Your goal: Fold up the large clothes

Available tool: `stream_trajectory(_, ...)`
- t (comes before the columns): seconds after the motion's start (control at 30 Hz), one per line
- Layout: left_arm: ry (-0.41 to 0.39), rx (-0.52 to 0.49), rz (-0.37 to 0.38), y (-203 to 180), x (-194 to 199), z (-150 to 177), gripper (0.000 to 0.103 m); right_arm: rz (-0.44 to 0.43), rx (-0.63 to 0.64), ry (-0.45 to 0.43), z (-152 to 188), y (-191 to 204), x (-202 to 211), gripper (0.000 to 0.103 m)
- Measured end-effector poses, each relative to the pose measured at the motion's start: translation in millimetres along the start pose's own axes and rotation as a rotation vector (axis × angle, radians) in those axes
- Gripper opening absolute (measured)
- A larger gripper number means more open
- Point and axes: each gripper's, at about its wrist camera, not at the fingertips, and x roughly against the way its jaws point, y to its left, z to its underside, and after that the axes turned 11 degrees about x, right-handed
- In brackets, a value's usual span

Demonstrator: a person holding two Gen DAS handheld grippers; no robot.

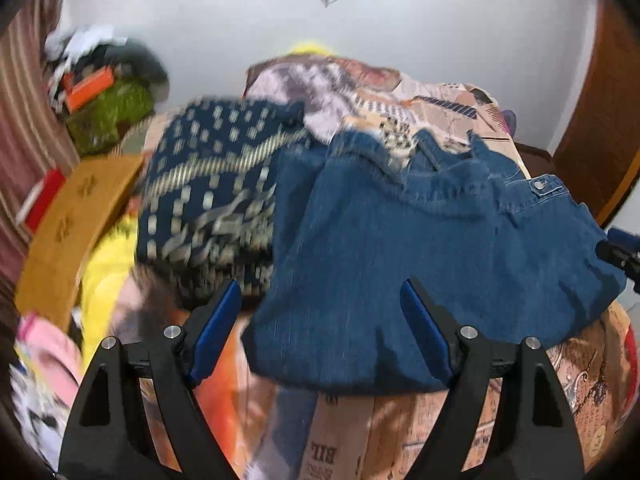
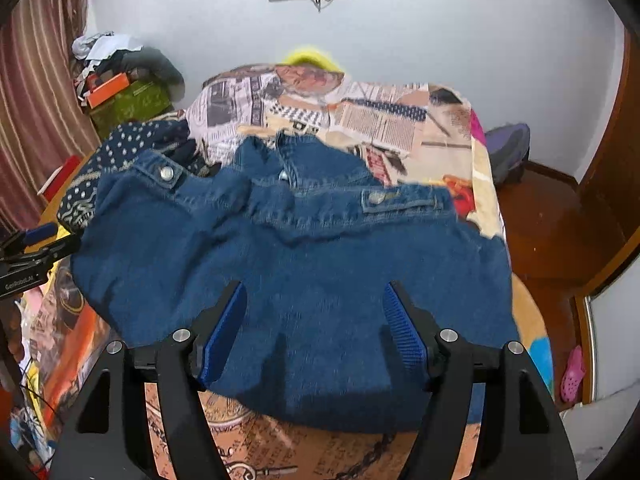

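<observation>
Denim jacket (image 2: 296, 280) lies spread on the bed (image 2: 400, 120), collar far, so both hems sit within my reach. Left gripper (image 1: 320, 320) and right gripper (image 2: 316, 320) hover at its near edge, jaws released, empty, probably ready to pinch.

Light is even and soft on my feeds, indoor, no hard glare; white wall (image 2: 440, 32) reads flat grey-blue. Left wrist view has heavy motion blur, worst on the patterned navy cloth (image 1: 212, 196) and the left edge. Right wrist view is sharper, mild smear on the denim jacket (image 2: 296, 280), soft shadow under its near hem. Strong fisheye bending, dark vignette in corners.
</observation>
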Motion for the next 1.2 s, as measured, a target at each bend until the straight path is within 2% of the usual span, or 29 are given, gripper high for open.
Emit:
stream_trajectory(0.1,0.032,0.088,-0.016,20.0,-7.5,11.9,0.081,0.0,-0.006,0.033,7.8,2.5,-7.5,0.067)
stream_trajectory(0.17,0.026,0.128,-0.065,30.6,-9.3,19.9,0.081,0.001,-0.01,0.066,13.9,3.5,-16.1,0.067)
stream_trajectory(0.3,0.052,0.217,-0.057,47.4,-15.6,34.0,0.081,0.013,-0.007,0.13,26.0,4.1,-33.6,0.067)
stream_trajectory(0.43,0.152,0.358,0.037,62.4,-35.6,48.1,0.081,0.018,0.011,0.105,32.7,8.6,-33.7,0.074)
stream_trajectory(0.57,0.215,0.426,0.137,60.5,-52.2,51.6,0.081,0.043,0.039,0.096,35.5,15.3,-34.6,0.079)
stream_trajectory(0.77,0.259,0.538,0.283,59.4,-80.8,43.6,0.082,0.039,0.045,0.091,36.1,14.3,-35.6,0.082)
stream_trajectory(0.87,0.271,0.64,0.336,65.9,-102.2,44.1,0.082,0.032,0.039,0.087,36.7,13.2,-35.2,0.082)
stream_trajectory(0.93,0.268,0.735,0.407,71.4,-112.4,46.9,0.082,0.032,0.039,0.086,37.0,13.7,-35.3,0.082)
stream_trajectory(0.97,0.263,0.76,0.42,72.9,-113.9,48.0,0.081,0.033,0.04,0.087,37.0,14.0,-35.4,0.082)
stream_trajectory(1.0,0.249,0.791,0.431,73.6,-114.1,47.8,0.08,0.033,0.04,0.088,36.7,14.4,-35.5,0.082)
stream_trajectory(1.07,0.207,0.812,0.422,72.9,-105.7,45.7,0.065,0.033,0.042,0.094,35.8,14.7,-34.8,0.082)
stream_trajectory(1.1,0.159,0.814,0.407,70.5,-93.5,43.4,0.061,0.032,0.043,0.099,34.9,14.4,-34.3,0.082)
stream_trajectory(1.17,0.103,0.791,0.385,64.5,-76.5,38.2,0.041,0.027,0.043,0.11,32.3,13.4,-32.9,0.082)
stream_trajectory(1.2,0.072,0.76,0.37,57.0,-63.2,33.3,0.036,0.023,0.037,0.115,30.6,12.6,-31.4,0.082)
